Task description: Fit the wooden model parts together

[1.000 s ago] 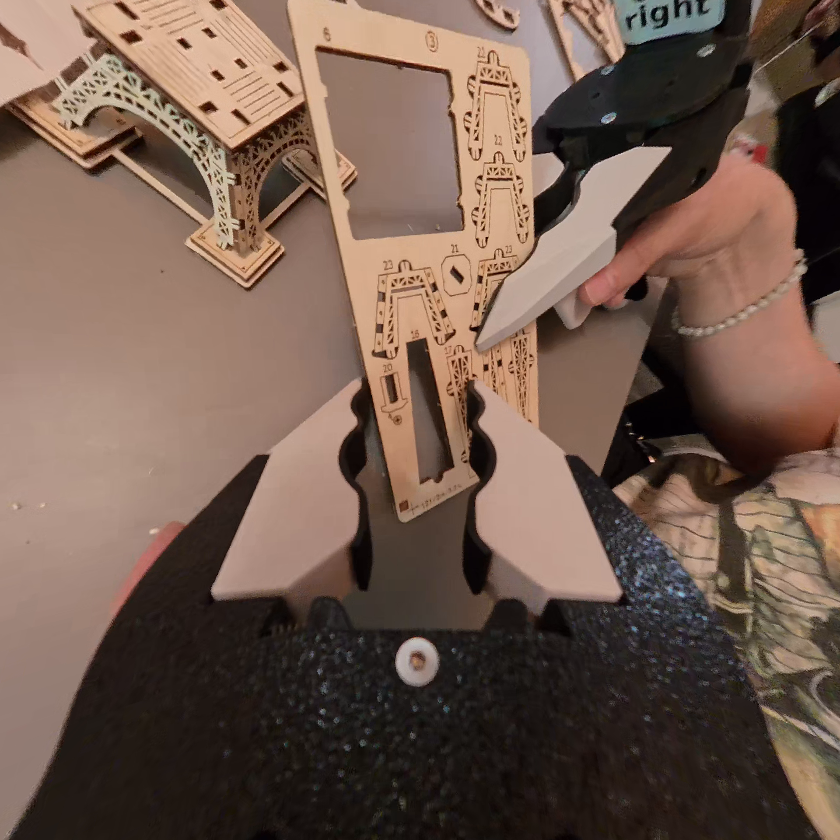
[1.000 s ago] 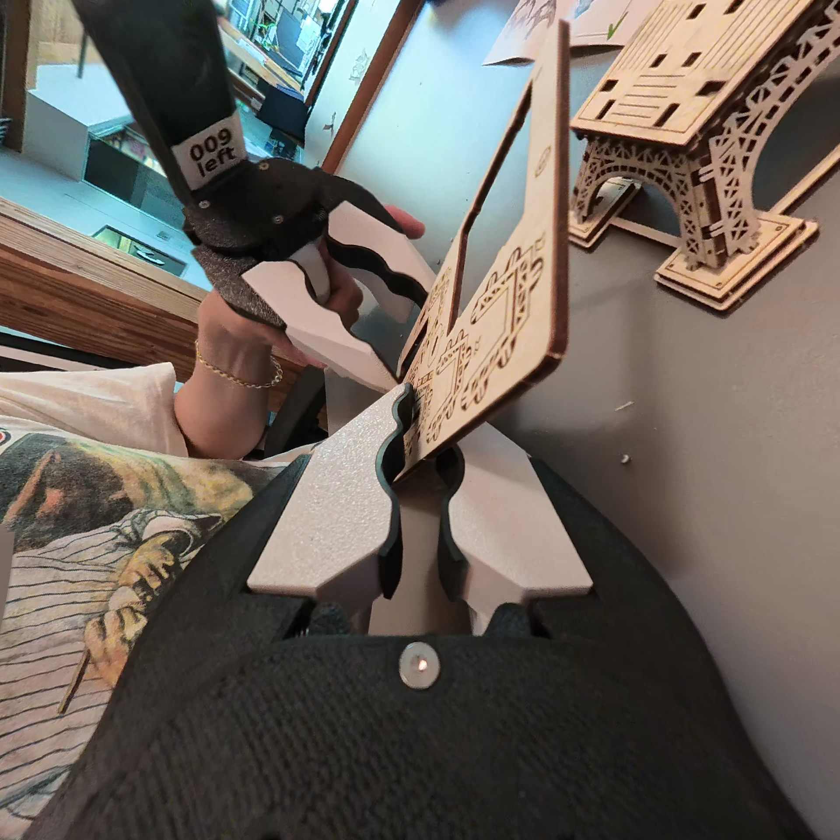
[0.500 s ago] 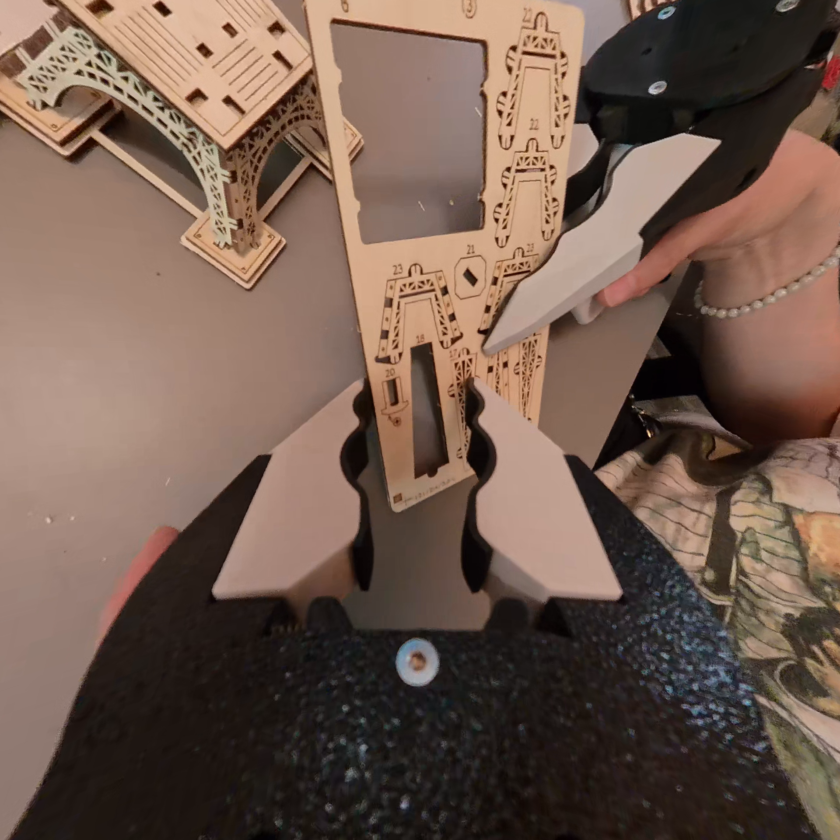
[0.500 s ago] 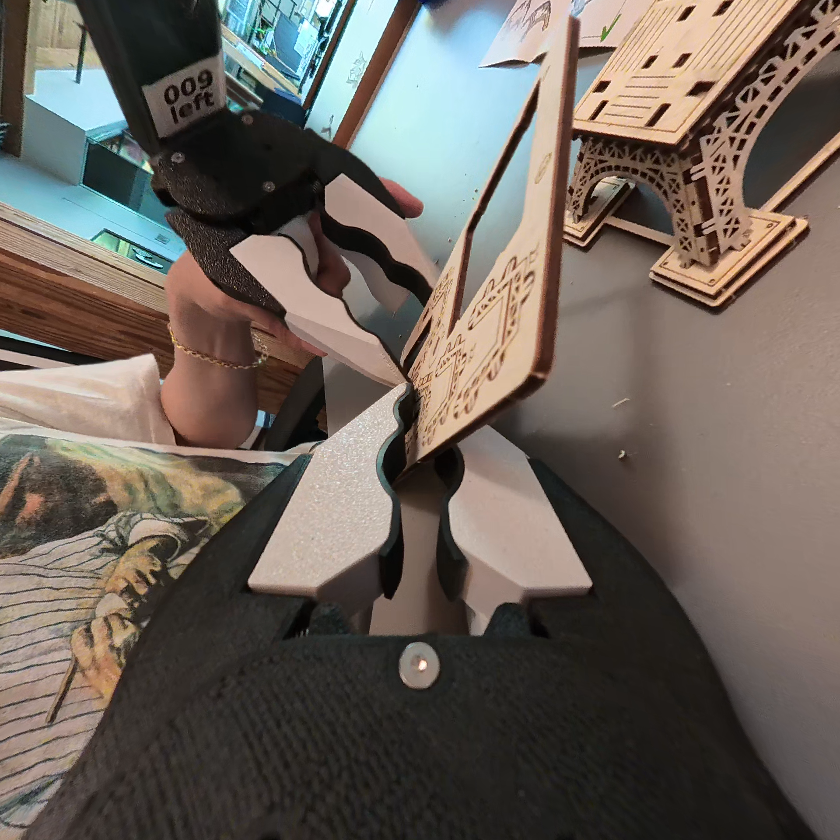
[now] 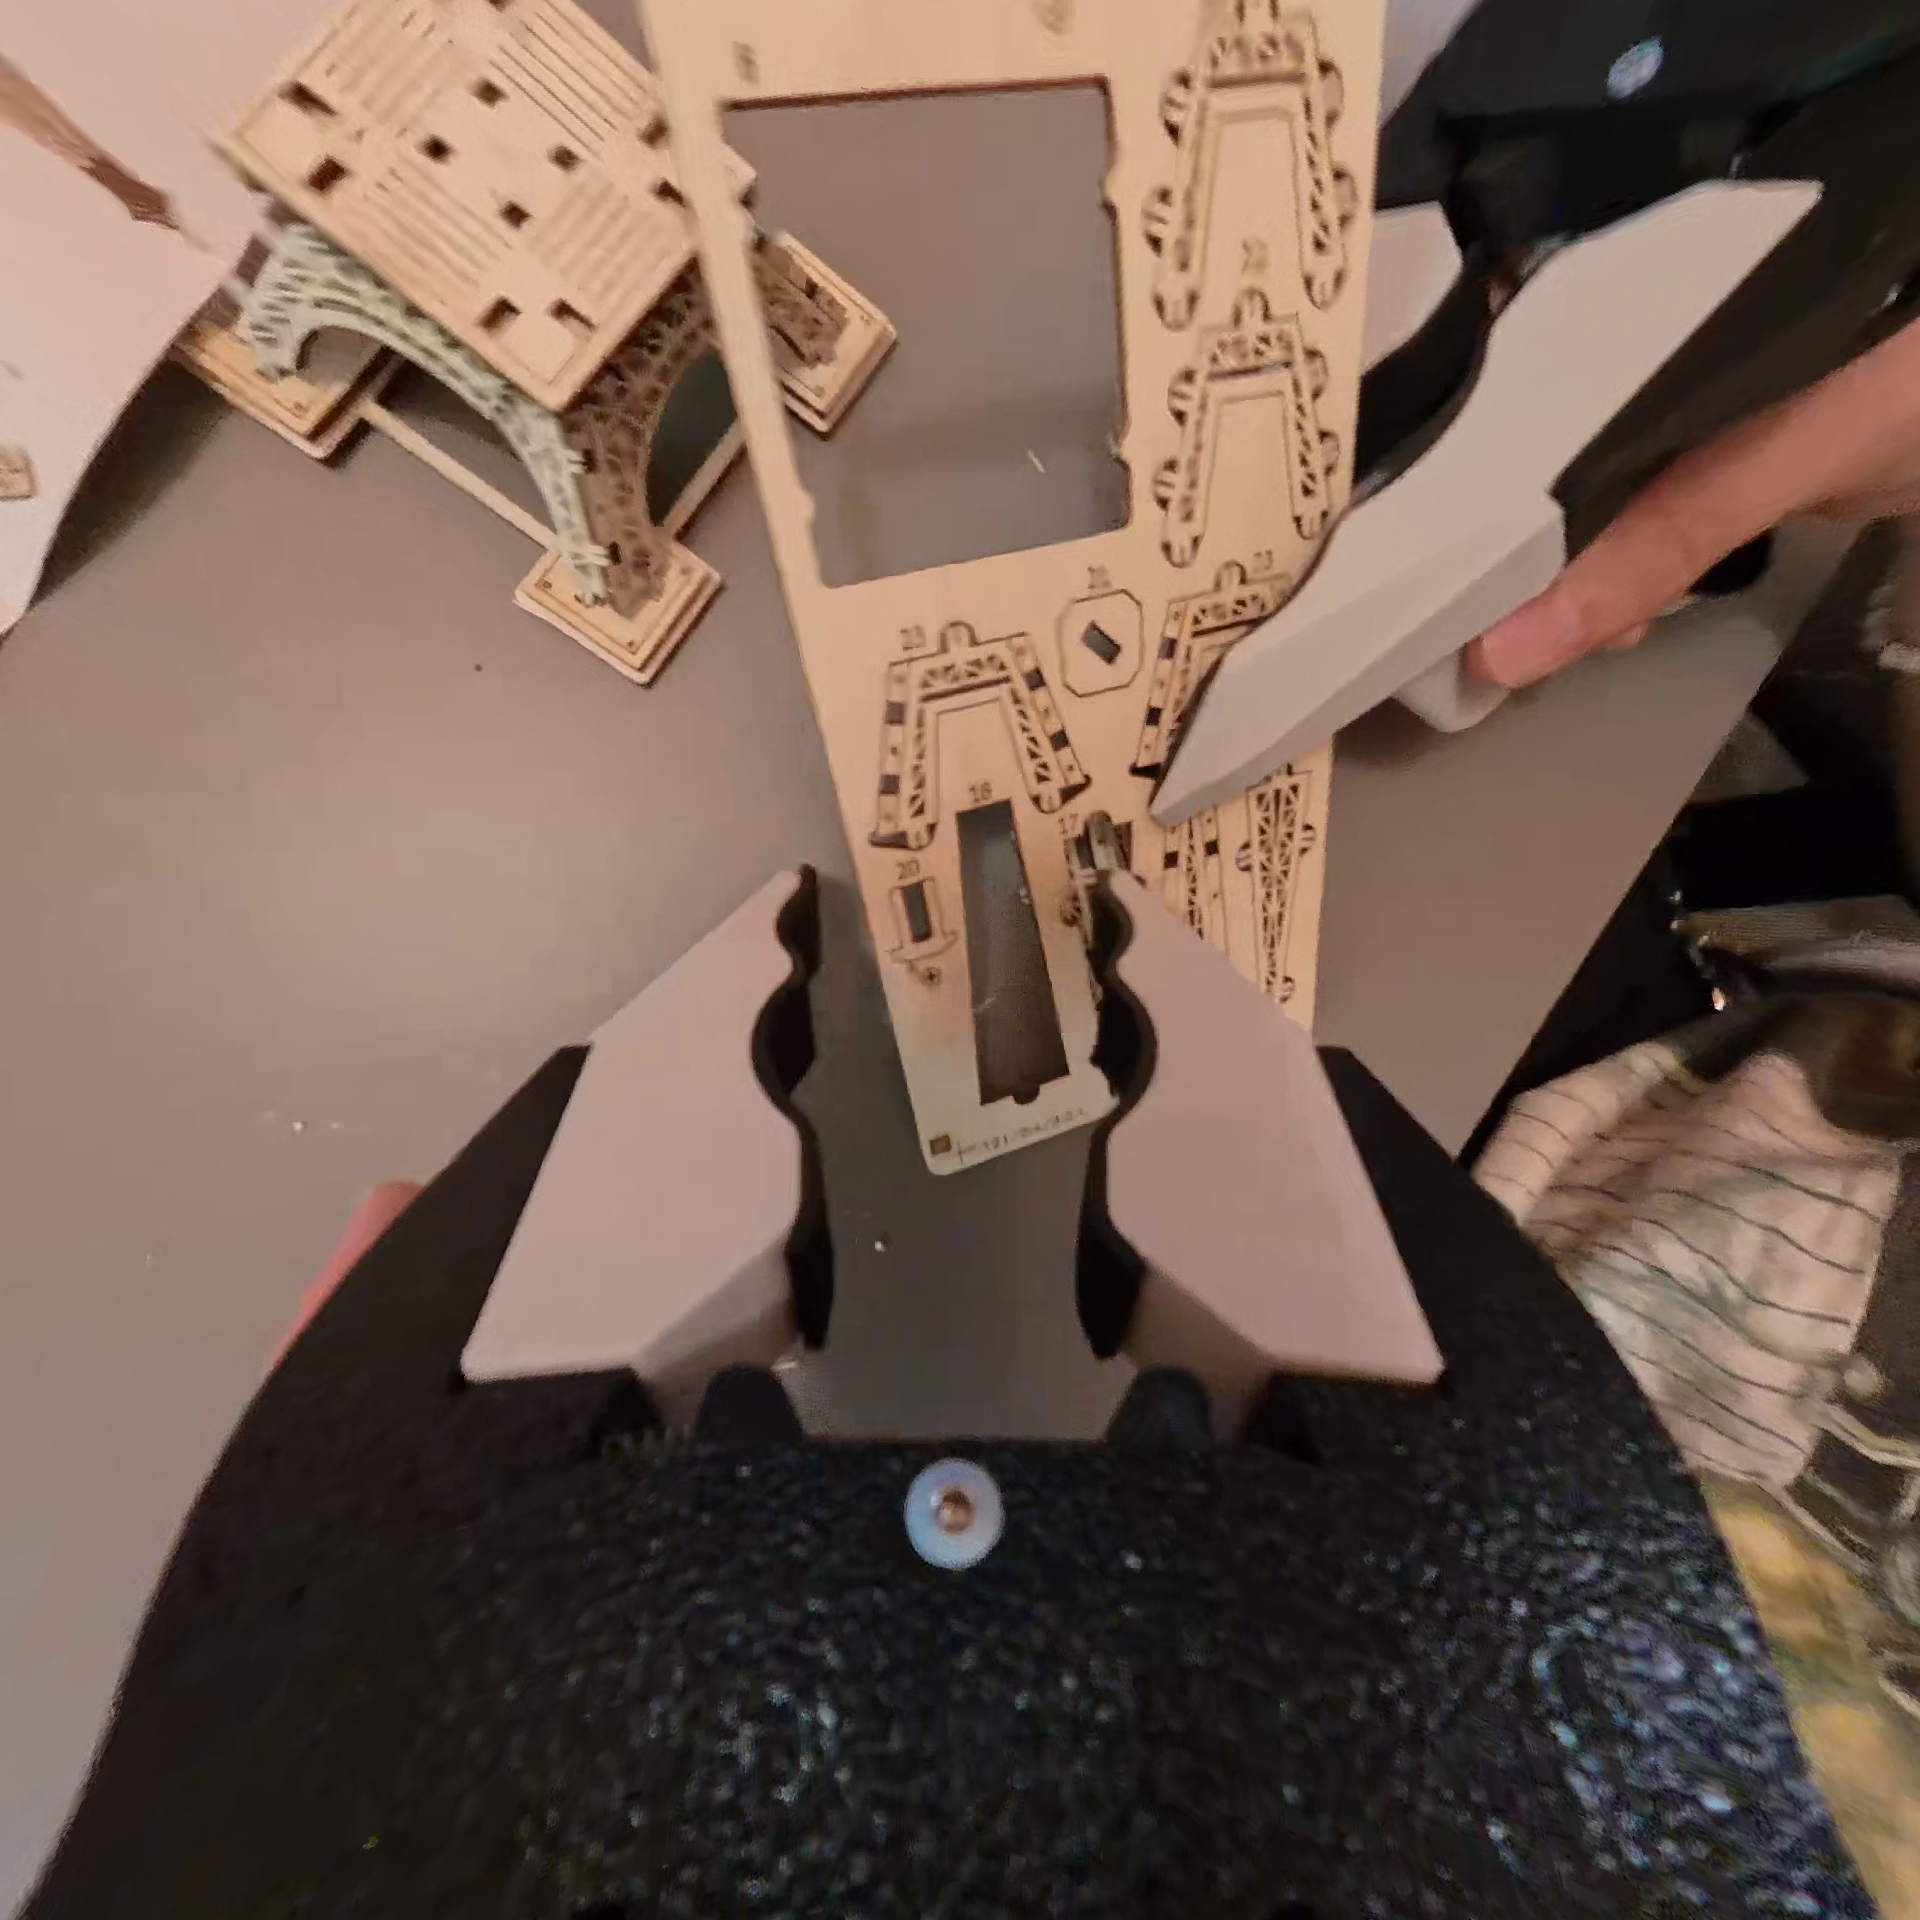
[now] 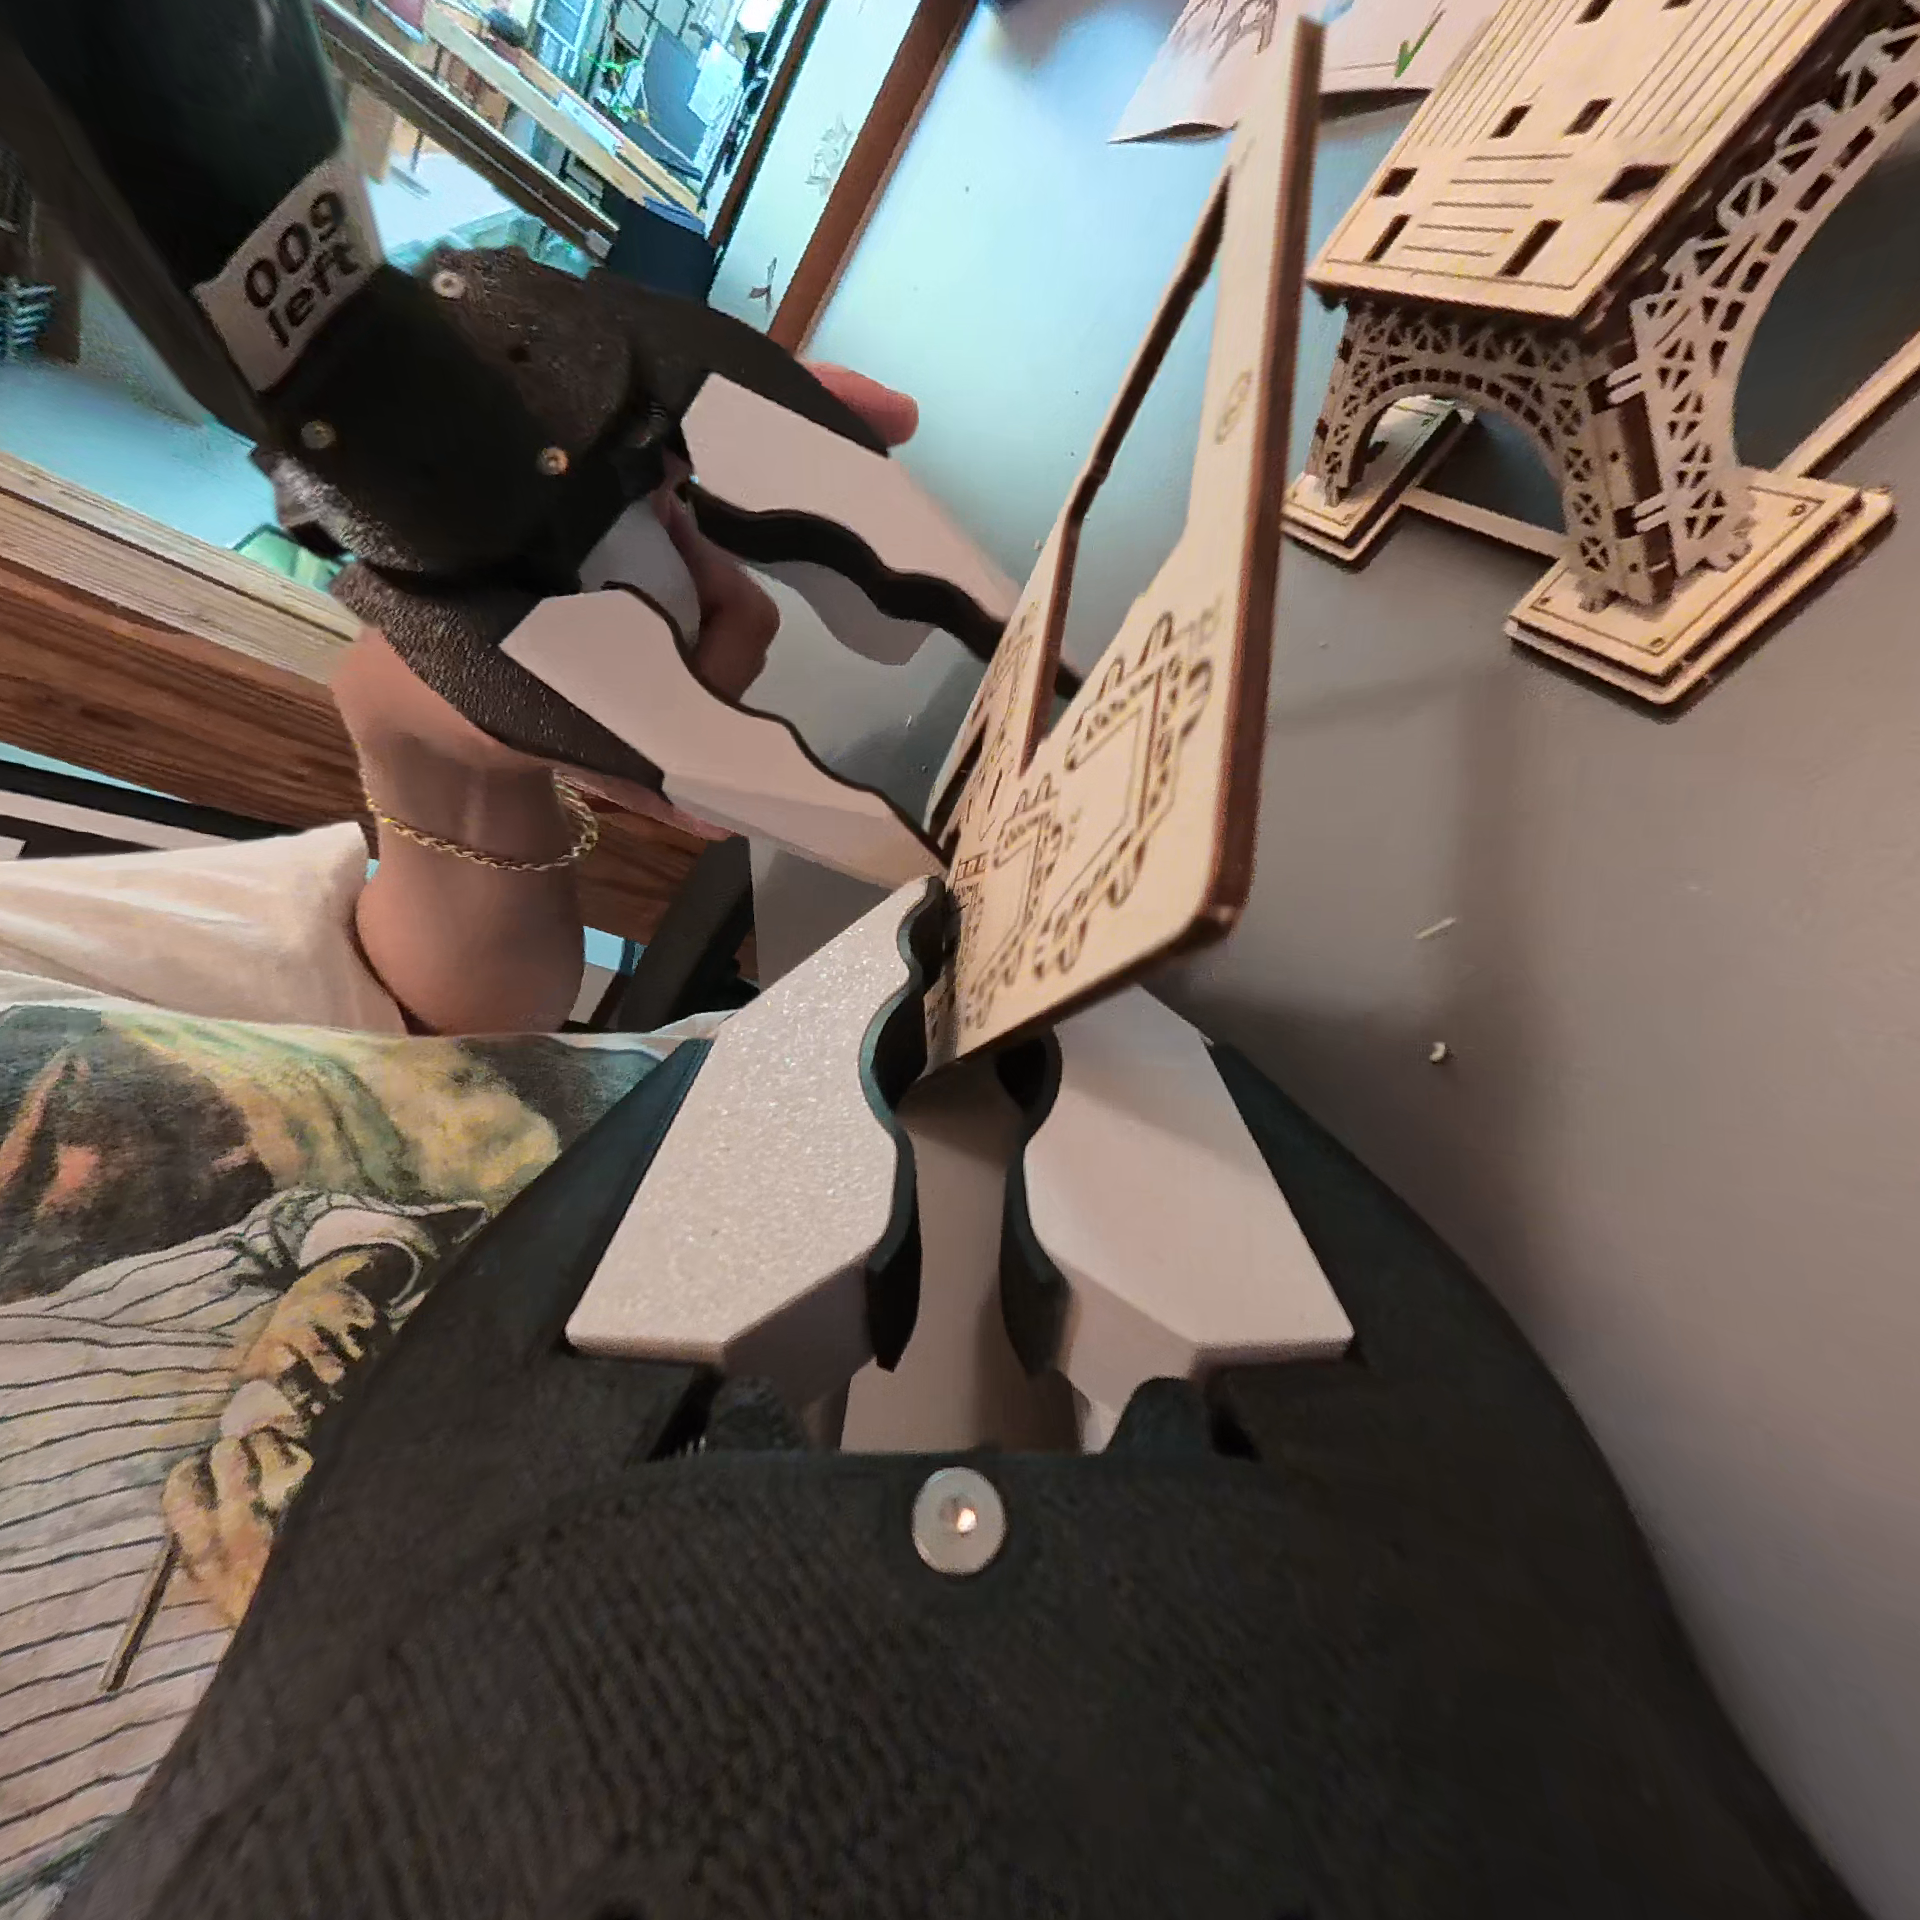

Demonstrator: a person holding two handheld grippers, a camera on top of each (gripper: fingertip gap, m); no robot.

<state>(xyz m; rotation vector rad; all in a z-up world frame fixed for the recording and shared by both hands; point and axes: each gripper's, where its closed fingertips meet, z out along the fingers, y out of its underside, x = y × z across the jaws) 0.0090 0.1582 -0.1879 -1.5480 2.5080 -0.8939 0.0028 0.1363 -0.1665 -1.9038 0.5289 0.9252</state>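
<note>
Right tongs (image 6: 961,987) apparently clamping sheet (image 6: 1164,790)

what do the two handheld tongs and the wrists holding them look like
Both tongs, left and right, have speckled black bodies, a silver centre rivet and pale grey wedge fingers lined with wavy black pads. The left carries a pale label. A gold chain bracelet circles the left wrist.
</note>
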